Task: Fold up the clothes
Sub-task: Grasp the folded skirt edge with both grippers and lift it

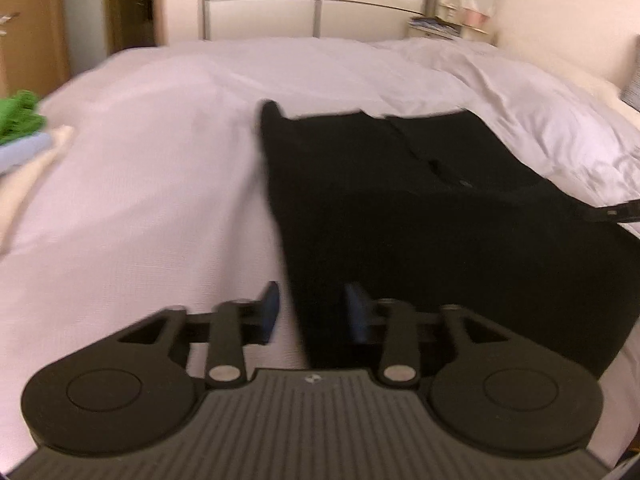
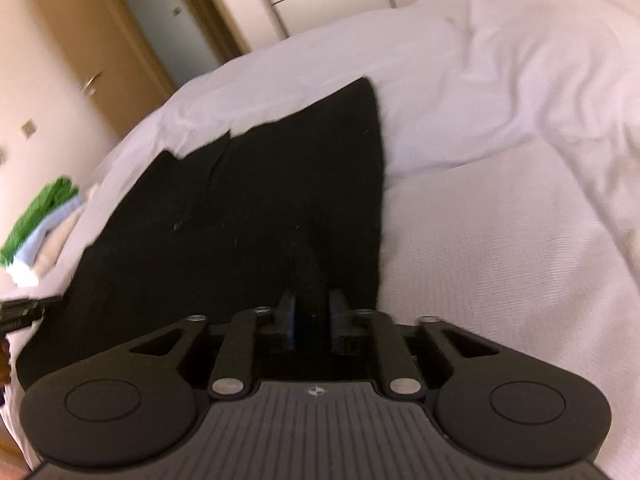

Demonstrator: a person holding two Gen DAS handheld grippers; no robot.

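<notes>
The black garment lay spread flat on the white bed, its long axis running away from both grippers toward the far side of the mattress (it looked like trousers, though blur left that unsure). The left gripper sat at the garment's near left edge, its jaws apart, one finger over bare sheet, the other over cloth, pinching nothing. The right gripper hovered over the near end close to the garment's right edge, jaws narrowly parted, no cloth visibly pinched. A stack of folded clothes rested well apart to the left.
</notes>
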